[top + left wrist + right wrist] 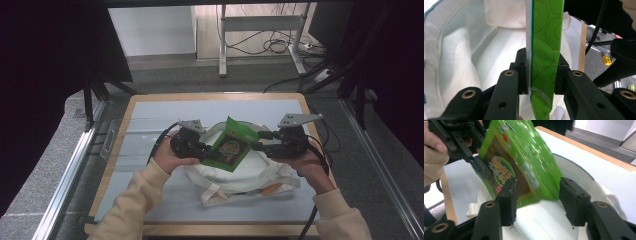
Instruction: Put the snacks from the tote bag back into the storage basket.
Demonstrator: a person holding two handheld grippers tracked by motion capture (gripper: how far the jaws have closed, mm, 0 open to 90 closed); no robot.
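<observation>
The left hand-held gripper (200, 148) clamped a light, crinkly green snack pouch (230, 144) by its sealed edge above the soft white tote bag (235, 175); the right hand-held gripper (260, 145) stood apart beside it.

Green snack packet (524, 162): print blurred in the right gripper view, brand not readable; top corner cut off by the frame edge. In the left gripper view the packet (545, 50) is seen edge-on, face hidden, ends cropped. White cloth bag (240, 175): middle hidden behind the packet in the high view.
</observation>
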